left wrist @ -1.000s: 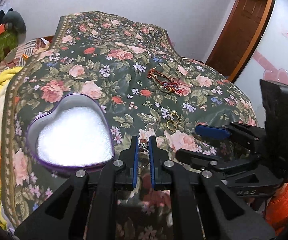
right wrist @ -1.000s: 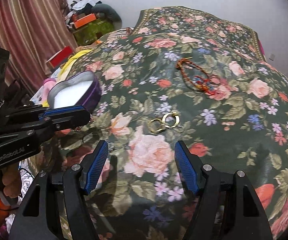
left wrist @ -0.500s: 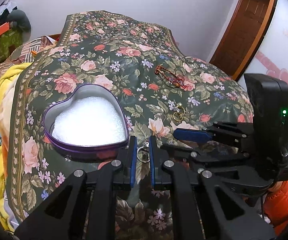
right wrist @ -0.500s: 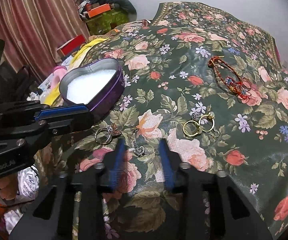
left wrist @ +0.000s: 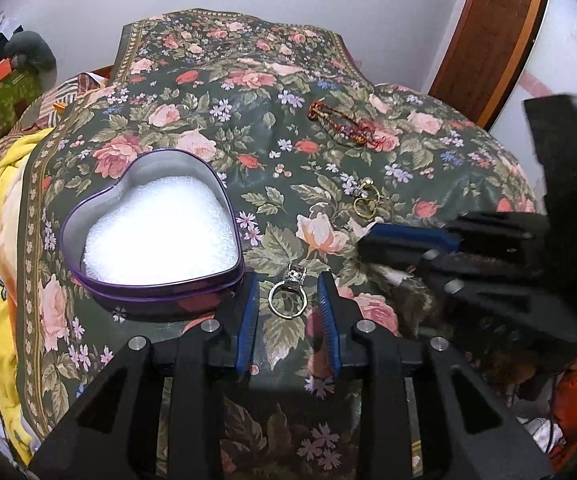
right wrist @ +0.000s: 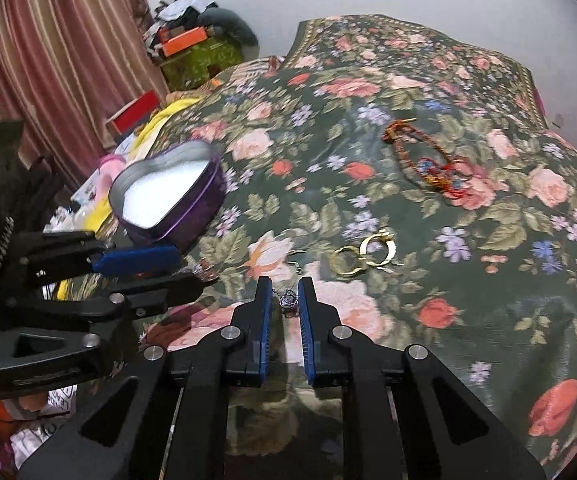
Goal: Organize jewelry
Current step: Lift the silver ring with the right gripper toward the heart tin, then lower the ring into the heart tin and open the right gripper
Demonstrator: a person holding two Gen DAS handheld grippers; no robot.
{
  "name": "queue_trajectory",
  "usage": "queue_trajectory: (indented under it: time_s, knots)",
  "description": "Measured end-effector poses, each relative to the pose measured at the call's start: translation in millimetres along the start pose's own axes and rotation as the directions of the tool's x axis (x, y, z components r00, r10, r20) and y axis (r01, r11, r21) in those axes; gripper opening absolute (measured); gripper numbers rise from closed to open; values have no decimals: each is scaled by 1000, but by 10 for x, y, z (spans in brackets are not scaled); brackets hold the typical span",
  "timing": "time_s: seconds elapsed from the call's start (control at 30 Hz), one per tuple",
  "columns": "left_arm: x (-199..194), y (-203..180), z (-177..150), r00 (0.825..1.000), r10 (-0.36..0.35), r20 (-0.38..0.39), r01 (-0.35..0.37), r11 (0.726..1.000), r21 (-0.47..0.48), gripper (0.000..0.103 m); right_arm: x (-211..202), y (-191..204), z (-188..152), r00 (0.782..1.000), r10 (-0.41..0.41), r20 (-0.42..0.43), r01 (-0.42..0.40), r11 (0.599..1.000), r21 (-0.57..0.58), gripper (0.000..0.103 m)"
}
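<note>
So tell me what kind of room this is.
Most likely a bedroom in a home. The jewelry lies on a floral bedspread draped over a bed, a striped curtain hangs at one side, and a wooden door stands in the corner.

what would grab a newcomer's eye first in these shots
The purple heart-shaped tin with white foam lining stands out first, open on the dark floral bedspread just left of the left gripper. That gripper's jaws have just been opening, with a silver stone-set ring lying loose between them. The right gripper has just been closing, and pinches a small silver pendant.
</note>
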State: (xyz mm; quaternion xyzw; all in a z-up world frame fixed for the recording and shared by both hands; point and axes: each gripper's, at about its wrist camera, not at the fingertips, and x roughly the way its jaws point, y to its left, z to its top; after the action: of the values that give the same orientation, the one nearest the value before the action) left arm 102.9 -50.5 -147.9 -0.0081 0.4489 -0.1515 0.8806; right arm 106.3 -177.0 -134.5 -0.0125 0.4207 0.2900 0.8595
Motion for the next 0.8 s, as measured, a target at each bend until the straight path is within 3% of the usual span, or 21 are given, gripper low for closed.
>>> queue_trajectory:
  time_s: [0.27, 0.3, 0.33, 0.47, 0.8]
  knots:
    - [132, -77, 20, 999, 32, -3, -32, 999, 43, 29, -117, -121, 24, 999, -4, 39, 3, 999, 40, 12]
    - [140, -92, 20, 999, 40, 0, -40, 998, 50, 28, -127, -120, 23, 999, -4, 40, 2, 999, 39, 12]
    - [143, -106, 21, 999, 50, 4, -50, 997, 58, 21, -134, -118, 25, 999, -4, 43, 2, 999, 39, 12]
    - [122, -149, 11, 998, 60, 15, -61, 995, 76, 20, -187, -119, 39, 998, -1, 60, -1, 999, 37, 12]
    - [-224, -85, 107, 992, 40, 116, -44, 999, 30, 19, -351, 4, 220, 992, -4, 125, 4, 1000, 8, 12]
